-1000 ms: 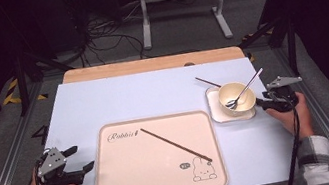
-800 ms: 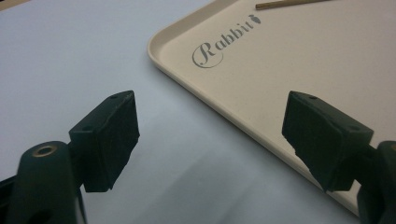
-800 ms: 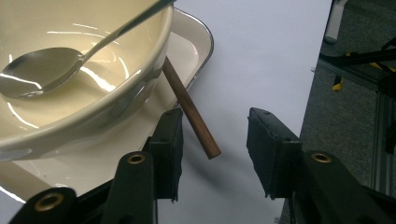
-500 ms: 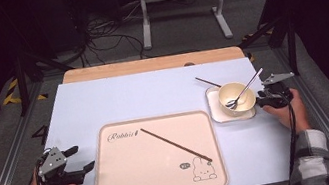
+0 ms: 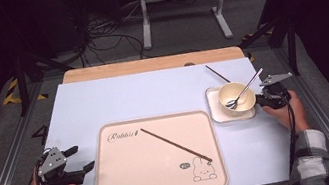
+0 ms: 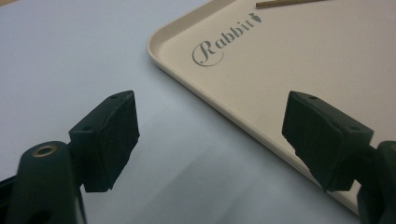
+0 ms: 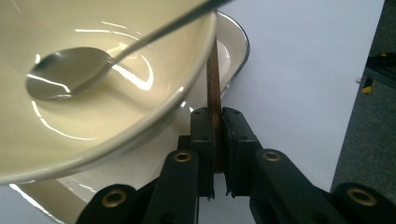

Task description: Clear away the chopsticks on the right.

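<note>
A brown chopstick (image 7: 213, 79) is pinched in the right gripper (image 7: 215, 140) beside the cream bowl (image 5: 236, 97), which holds a spoon (image 5: 242, 91) and sits on a plate (image 5: 217, 112). The left gripper (image 6: 210, 140), jaws spread, rests on the pale blue table (image 5: 128, 98) beside the tray (image 5: 131, 179).

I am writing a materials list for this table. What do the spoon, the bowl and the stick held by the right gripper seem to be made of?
The spoon looks like polished metal: it mirrors the light. The bowl looks like glazed ceramic or glossy plastic, cream, with sharp highlights; I cannot tell which. The stick between the right gripper jaws looks like wood, brown and matt with faint lengthwise grain.
</note>
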Motion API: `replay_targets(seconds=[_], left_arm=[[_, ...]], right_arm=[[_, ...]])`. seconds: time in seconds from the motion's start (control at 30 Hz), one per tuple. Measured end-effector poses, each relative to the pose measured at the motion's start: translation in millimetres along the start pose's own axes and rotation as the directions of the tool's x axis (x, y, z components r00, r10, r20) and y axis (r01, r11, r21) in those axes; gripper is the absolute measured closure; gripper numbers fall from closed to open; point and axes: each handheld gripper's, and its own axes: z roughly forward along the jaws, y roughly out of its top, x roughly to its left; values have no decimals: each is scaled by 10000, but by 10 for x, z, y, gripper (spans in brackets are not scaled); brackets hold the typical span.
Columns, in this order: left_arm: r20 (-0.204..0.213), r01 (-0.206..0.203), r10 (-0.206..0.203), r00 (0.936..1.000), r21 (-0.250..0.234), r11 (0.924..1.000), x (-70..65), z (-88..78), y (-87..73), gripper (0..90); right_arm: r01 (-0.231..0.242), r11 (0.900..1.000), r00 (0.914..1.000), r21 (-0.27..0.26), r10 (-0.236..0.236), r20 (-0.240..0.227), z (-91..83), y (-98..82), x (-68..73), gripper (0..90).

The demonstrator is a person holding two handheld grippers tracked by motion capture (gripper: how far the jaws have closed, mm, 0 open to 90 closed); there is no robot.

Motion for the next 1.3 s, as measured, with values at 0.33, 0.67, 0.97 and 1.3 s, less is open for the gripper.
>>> replay_targets(seconds=[0.33, 0.67, 0.97, 1.3], left_arm=[[-27, 4, -5, 10000, -83, 10000, -2, -13, 5, 195], [-33, 15, -16, 10000, -151, 9999, -9, -26, 10, 195], [-45, -16, 15, 10000, -184, 9998, -10, -38, 11, 196], [-46, -14, 13, 10000, -192, 9998, -7, -37, 6, 195]], right_arm=[[-320, 9990, 9986, -308, 333, 405, -125, -19, -34, 844], [-1051, 9897, 9859, -975, 1165, 1200, -389, -31, -154, 844], [-1407, 9741, 9721, -1772, 1698, 1617, -602, 44, -193, 845], [-1350, 9601, 9640, -2449, 1844, 1915, -767, 153, -165, 845]])
